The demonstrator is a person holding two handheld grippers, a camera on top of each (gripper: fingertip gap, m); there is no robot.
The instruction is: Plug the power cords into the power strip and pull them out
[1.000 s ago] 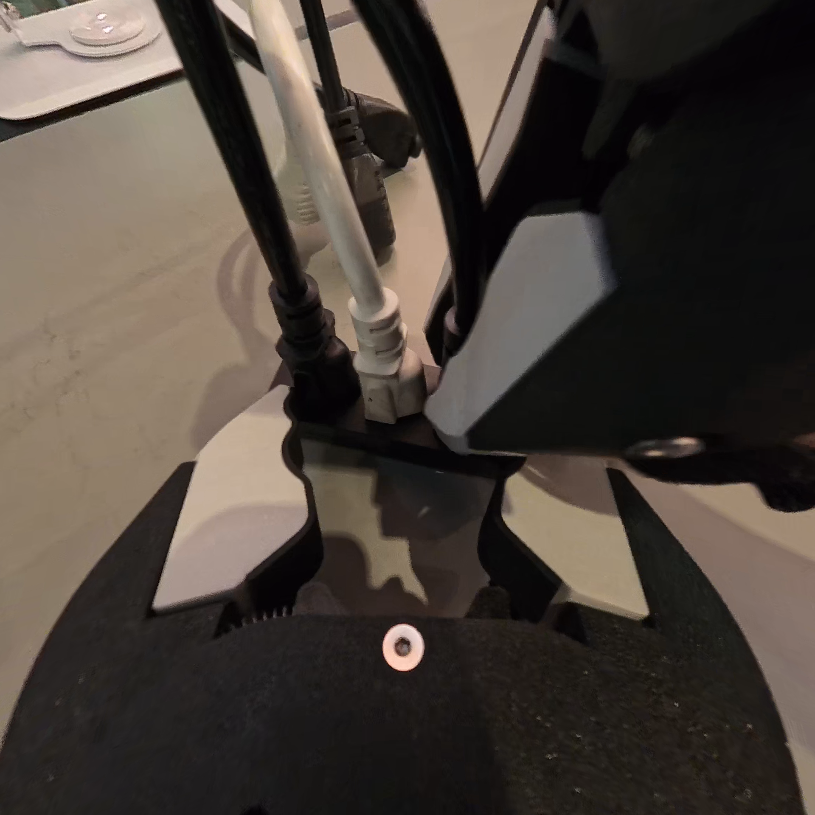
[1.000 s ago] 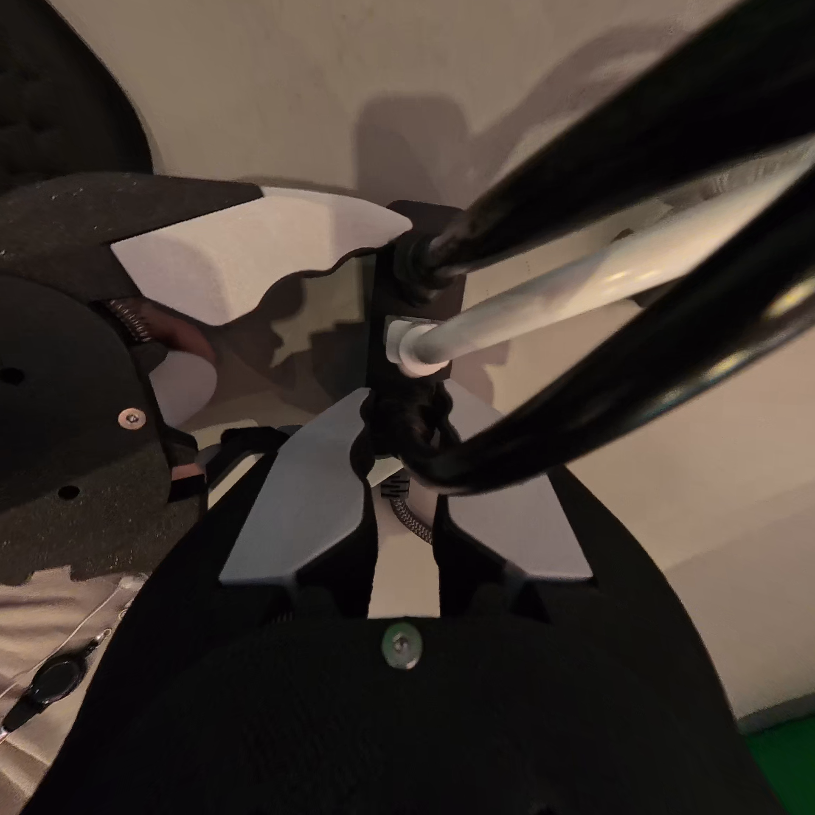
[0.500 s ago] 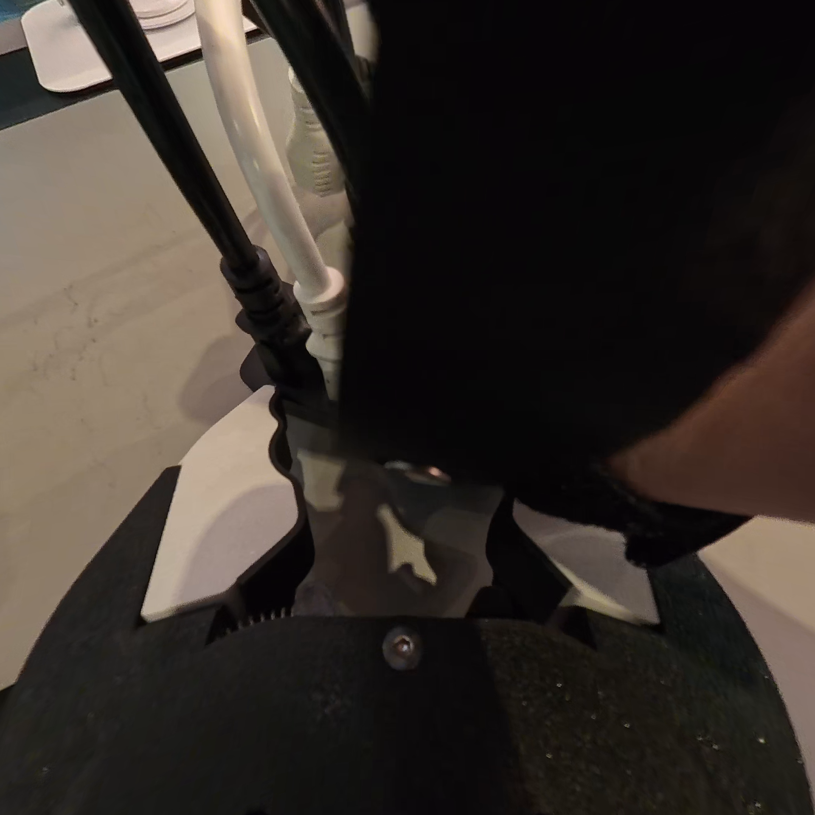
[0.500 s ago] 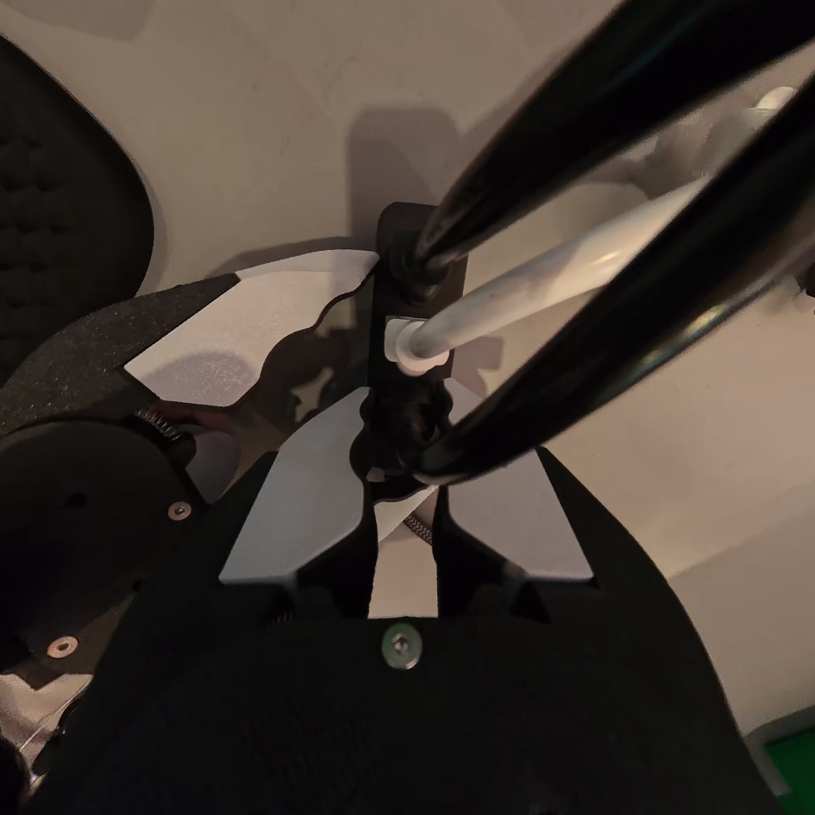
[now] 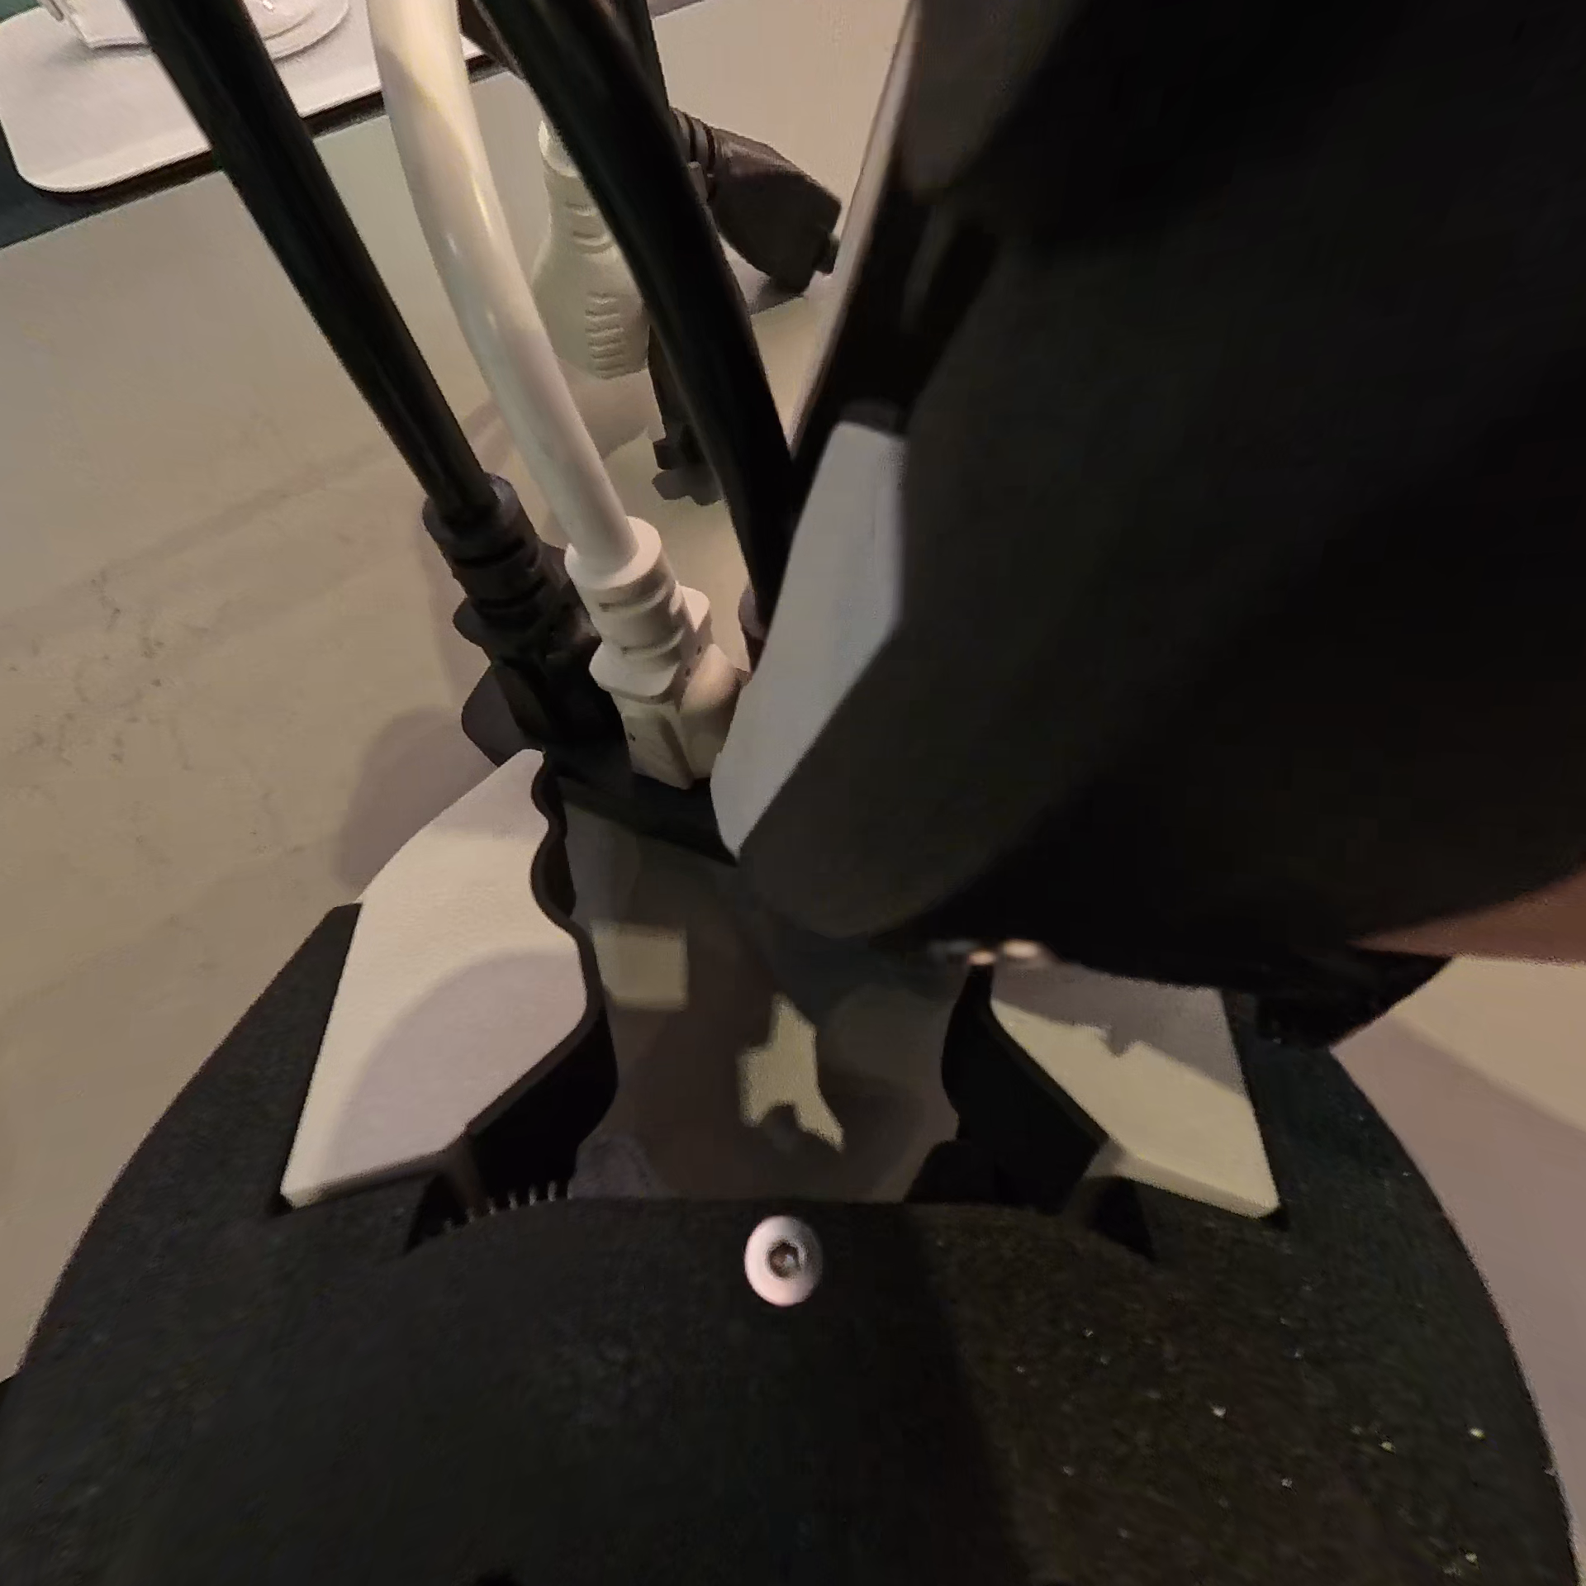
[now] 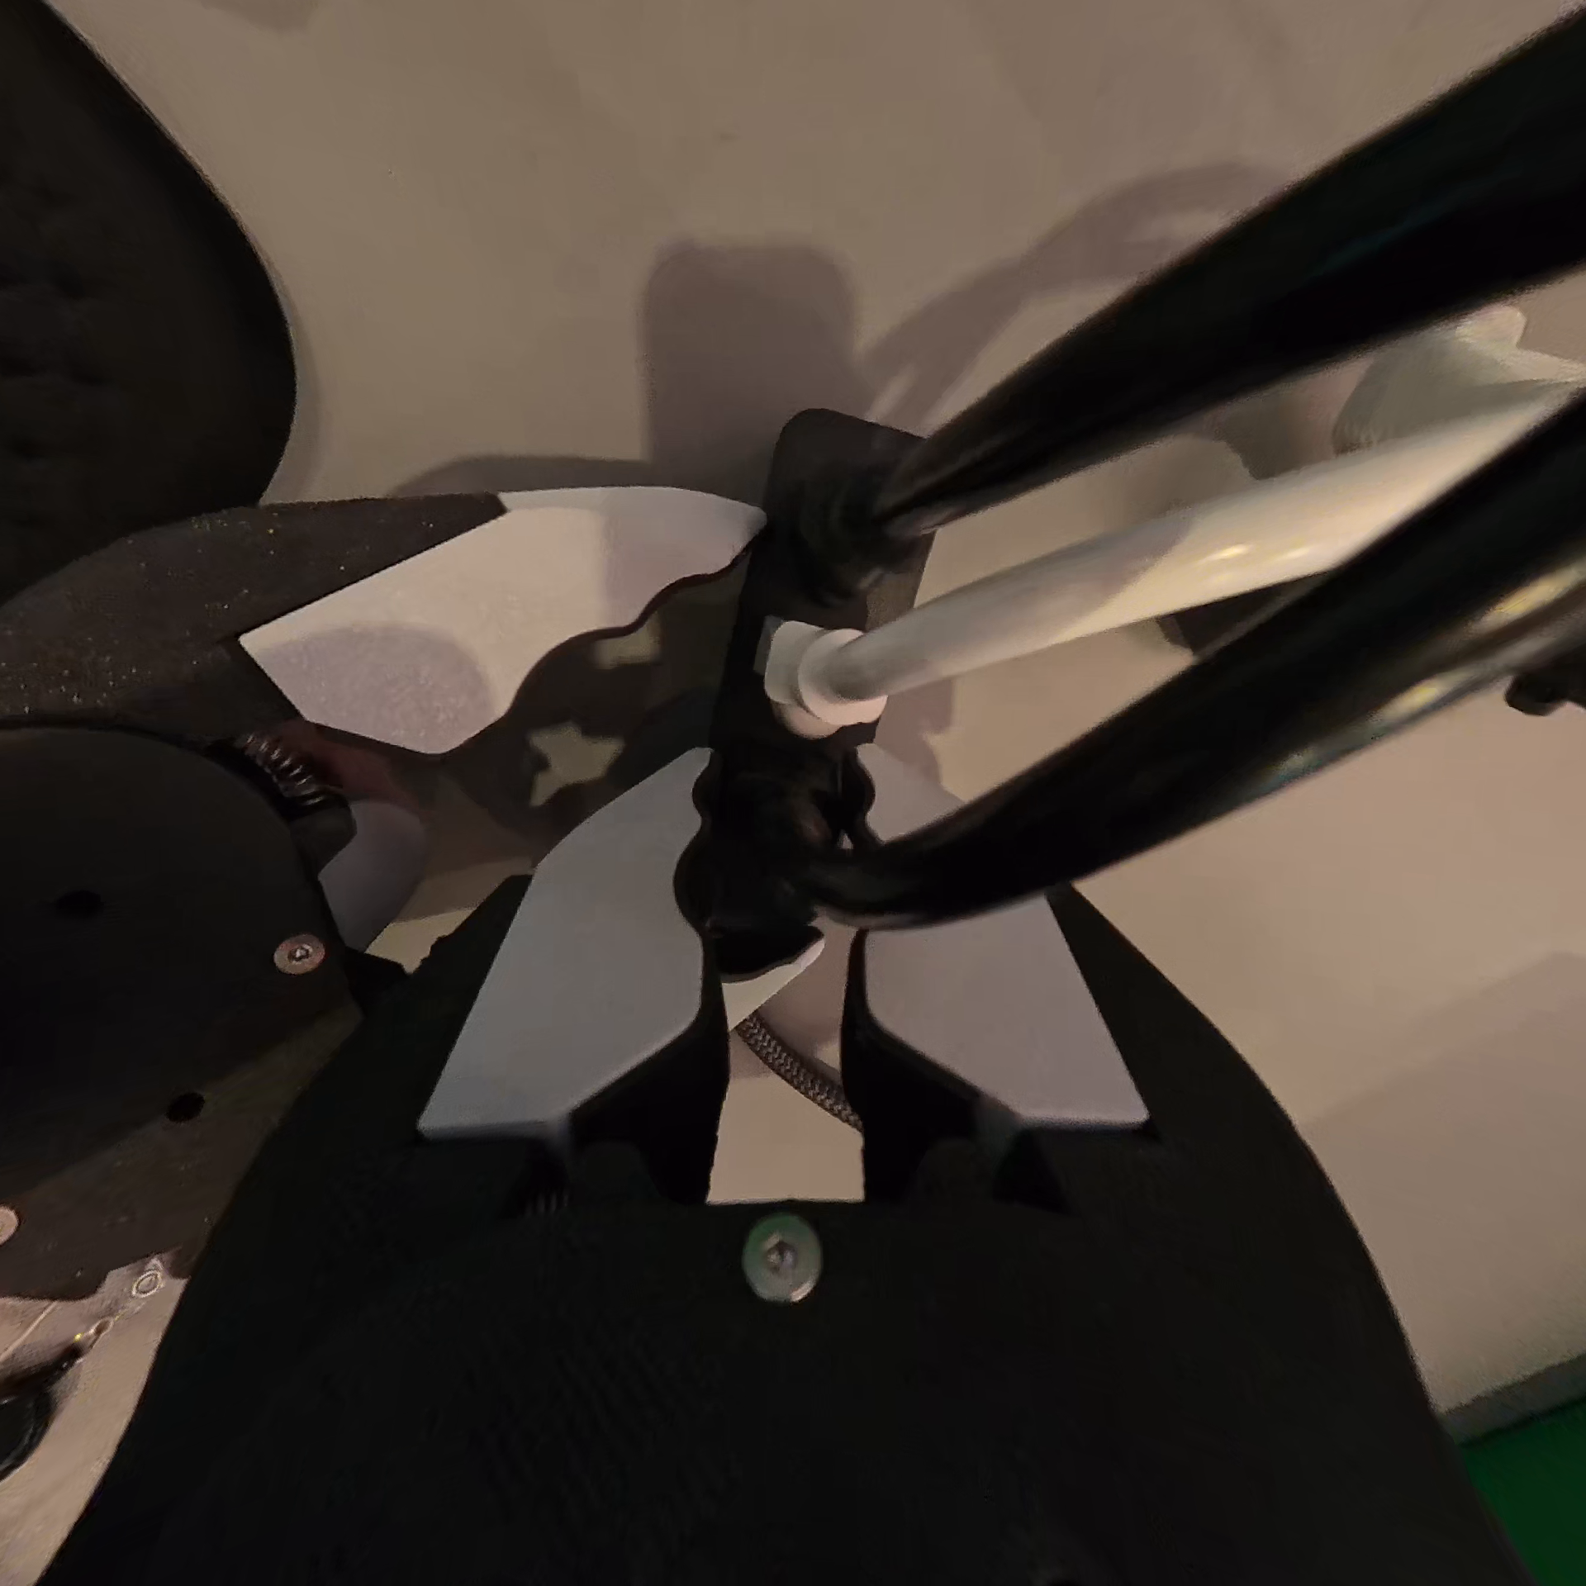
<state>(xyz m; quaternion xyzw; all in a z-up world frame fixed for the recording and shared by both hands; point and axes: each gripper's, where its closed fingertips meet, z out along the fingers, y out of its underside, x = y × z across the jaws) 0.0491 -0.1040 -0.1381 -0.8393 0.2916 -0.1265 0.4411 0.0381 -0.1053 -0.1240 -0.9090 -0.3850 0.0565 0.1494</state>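
Note:
A black power strip (image 5: 661, 807) is held off the pale table between the fingers of my left gripper (image 5: 755, 901), which is shut on it. Three plugs sit in the strip: a black plug (image 5: 523, 618), a white plug (image 5: 661, 678) and a second black plug (image 6: 772, 867). My right gripper (image 6: 777, 824) is shut on that second black plug, with one finger on each side. Its grey finger (image 5: 815, 669) hides this plug in the left wrist view. The cords rise up and away from the strip (image 6: 798, 481).
A loose white plug (image 5: 592, 283) and a loose black plug (image 5: 772, 214) lie on the table beyond the strip. A white mat (image 5: 129, 111) lies at the far left. A braided cable (image 6: 798, 1073) runs under my right gripper. Green floor (image 6: 1528, 1476) shows past the table edge. The tips of both grippers are at nearly the same place.
The right gripper's body swung across the left wrist view and has drawn back to the right. The strip has tilted slightly. All three plugs stay in the strip, and both grips are unchanged.

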